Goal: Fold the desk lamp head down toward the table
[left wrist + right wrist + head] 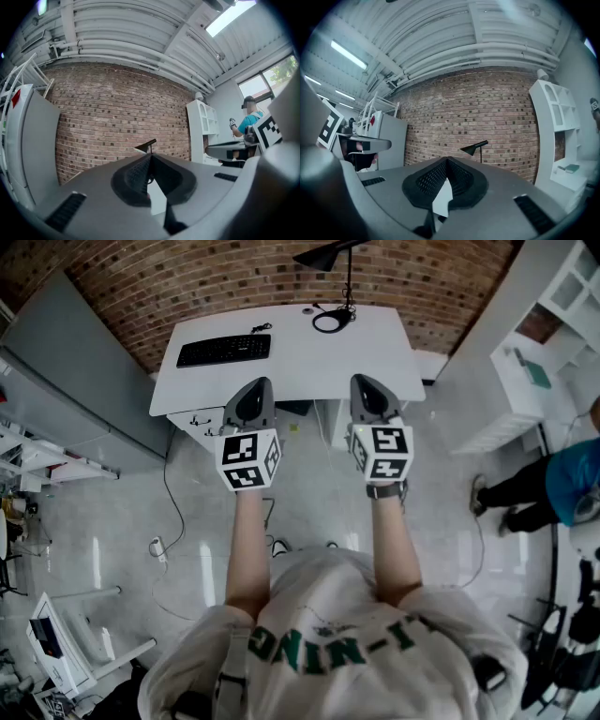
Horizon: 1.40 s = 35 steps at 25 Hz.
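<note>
Left gripper (255, 382) and right gripper (365, 381) are closed and empty; pushing the lamp head (323, 256), top centre, carelessly could topple it.

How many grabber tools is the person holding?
2. The left tool is on the left of the head view and the right tool is on the right. Both are held out side by side at the near edge of the white desk, shut and empty.

Top centre, the lamp (330, 253) and keyboard (224, 350) are black, the desk (281, 371) white, the wall (187, 282) red-brown brick; the grey left gripper (256, 382) and right gripper (364, 381) carry black-and-white square-patterned cubes (248, 460).
</note>
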Available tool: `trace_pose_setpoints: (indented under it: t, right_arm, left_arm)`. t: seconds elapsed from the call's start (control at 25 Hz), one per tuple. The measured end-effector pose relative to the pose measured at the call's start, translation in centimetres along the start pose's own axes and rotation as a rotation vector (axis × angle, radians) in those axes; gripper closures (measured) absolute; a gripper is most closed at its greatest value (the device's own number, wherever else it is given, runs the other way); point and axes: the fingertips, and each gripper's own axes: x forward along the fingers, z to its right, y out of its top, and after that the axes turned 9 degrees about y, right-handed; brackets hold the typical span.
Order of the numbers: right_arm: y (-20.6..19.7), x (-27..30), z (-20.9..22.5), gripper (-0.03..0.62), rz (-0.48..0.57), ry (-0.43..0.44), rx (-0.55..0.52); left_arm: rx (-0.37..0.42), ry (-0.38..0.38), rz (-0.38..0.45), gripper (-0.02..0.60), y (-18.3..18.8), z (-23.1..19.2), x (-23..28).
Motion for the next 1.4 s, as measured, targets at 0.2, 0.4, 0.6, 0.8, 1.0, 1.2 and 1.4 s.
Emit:
trace_pose_setpoints:
  t: [0.2,0.4,0.6,0.8,1.0,1.2,1.4]
  right_arm:
    - [-0.5,-1.0,1.2,0.592,0.003,0.027,0.007]
    - [-1.4,-2.4,2.2,0.592,0.011,0.06,0.032]
    - [-2.6,-2.9,3.0,0.592,0.011,0.084,0.081]
    - [-3.4,-0.8,3.6,0.592,-0.002,0.101,0.133]
    - [-5.1,4.3,5.9,0.591,-0.023,0.066,0.143]
    - [-5.0,11.6,8.7,0.592,-0.033,0.041,0.116]
    - [-4.6,19.6,10.9,0.591,-0.048,0.037,0.117]
  left_arm:
    - [0.002,0.004,-0.005,0.586,-0.3,2.3,0.1]
    - [0.004,0.011,-0.013,0.586,-0.8,4.7,0.0]
    - [0.011,0.017,-0.032,0.586,-1.6,6.2,-0.3]
    - [0.024,0.033,-0.049,0.586,-2.1,5.3,2.0]
    - [0.025,0.003,-0.053,0.586,-3.5,4.3,7.3]
    - [-0.002,-0.028,-0.049,0.586,-4.1,2.3,15.0]
    - [-0.01,-0.068,-0.063,0.586,-3.9,0.4,23.1]
